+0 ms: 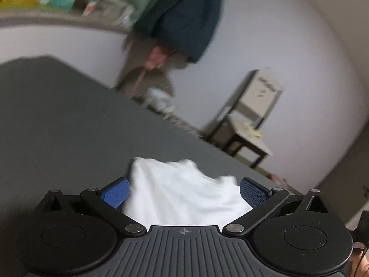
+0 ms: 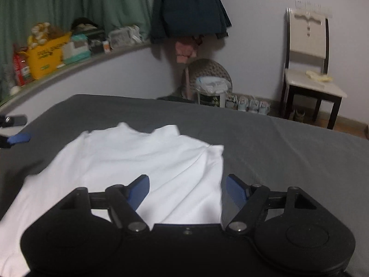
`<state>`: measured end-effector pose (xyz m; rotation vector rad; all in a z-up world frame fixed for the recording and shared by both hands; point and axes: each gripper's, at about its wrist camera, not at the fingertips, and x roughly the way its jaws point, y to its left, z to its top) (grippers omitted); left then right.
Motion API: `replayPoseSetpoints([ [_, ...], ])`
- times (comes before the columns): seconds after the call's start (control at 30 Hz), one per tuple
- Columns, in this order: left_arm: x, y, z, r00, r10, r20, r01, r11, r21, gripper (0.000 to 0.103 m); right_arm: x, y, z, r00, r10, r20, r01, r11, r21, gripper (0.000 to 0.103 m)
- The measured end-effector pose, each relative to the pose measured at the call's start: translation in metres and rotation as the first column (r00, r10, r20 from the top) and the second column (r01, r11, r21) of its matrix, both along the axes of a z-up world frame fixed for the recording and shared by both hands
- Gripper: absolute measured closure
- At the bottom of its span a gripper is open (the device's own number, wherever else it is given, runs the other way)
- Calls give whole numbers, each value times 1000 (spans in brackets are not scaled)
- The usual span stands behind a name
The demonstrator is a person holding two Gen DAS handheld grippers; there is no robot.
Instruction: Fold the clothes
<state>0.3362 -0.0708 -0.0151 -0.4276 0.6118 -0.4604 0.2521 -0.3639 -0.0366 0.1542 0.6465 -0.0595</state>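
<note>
We see the shirt [image 2: 129,161] lying on the bed [image 2: 276,138], before both grippers; behind the bed, a bin [image 2: 212,92] stands left of a chair [image 2: 309,69].

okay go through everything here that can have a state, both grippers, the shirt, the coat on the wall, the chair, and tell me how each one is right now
left gripper: open, white cloth between its fingers.
right gripper: open, over the shirt's near edge.
white shirt: lying rumpled on the grey bed, partly folded.
dark coat: hanging on the wall.
chair: upright by the wall, something pale on its seat.
bin: lined with a bag.
</note>
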Motion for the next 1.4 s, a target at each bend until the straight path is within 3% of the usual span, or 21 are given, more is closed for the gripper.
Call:
replayPoseSetpoints([
  [0.13, 41, -13, -17, 1000, 9, -3, -9, 996, 93, 0, 48, -39, -23, 997, -59, -50, 66, 986, 151, 35],
  [0.23, 68, -21, -26, 999, -8, -33, 11, 994, 106, 0, 78, -61, -42, 986, -105, -126, 133, 962, 239, 39],
  [0.33, 93, -33, -35, 996, -23, -81, 30, 995, 90, 0, 93, -70, -55, 976, -133, -170, 175, 949, 264, 40],
  [0.4, 105, -44, -41, 994, -37, -102, 49, 991, 121, 5, 102, -75, -62, 973, -130, -191, 180, 946, 270, 41],
  [0.47, 113, -54, -49, 990, -55, -132, 75, 986, 149, 29, 107, -78, -66, 971, -119, -205, 173, 948, 268, 44],
  [0.5, 116, -59, -53, 987, -64, -147, 88, 983, 162, 35, 110, -79, -67, 974, -110, -198, 162, 949, 269, 45],
  [0.6, 124, -76, -65, 985, -59, -160, 93, 972, 217, 52, 114, -81, -70, 979, -75, -191, 130, 946, 297, 72],
  [0.63, 125, -79, -69, 986, -46, -158, 82, 969, 232, 70, 111, -80, -67, 981, -75, -179, 127, 947, 294, 82],
  [0.67, 125, -81, -71, 988, -24, -154, 62, 968, 243, 82, 109, -79, -65, 983, -76, -167, 123, 948, 292, 82],
  [0.73, 126, -79, -76, 988, -2, -152, 34, 977, 211, 93, 104, -78, -61, 987, -78, -143, 117, 951, 287, 87],
  [0.8, 125, -77, -79, 990, 2, -139, 25, 981, 194, 96, 100, -76, -57, 990, -79, -119, 110, 953, 282, 91],
  [0.9, 115, -77, -74, 998, -1, -67, 16, 977, 211, 97, 93, -73, -50, 993, -81, -82, 101, 956, 274, 93],
  [1.0, 97, -68, -56, 1000, -9, 21, 6, 985, 172, 97, 85, -70, -43, 996, -80, -42, 88, 960, 268, 93],
  [1.23, 23, -20, -7, 976, -83, 203, 64, 993, 96, 97, -2, -42, 11, 988, 44, 147, -84, 956, 281, 93],
  [1.4, -65, 20, 9, 938, -187, 292, 153, 979, 136, 96, -106, -20, 32, 970, 112, 217, -175, 940, 293, 94],
])
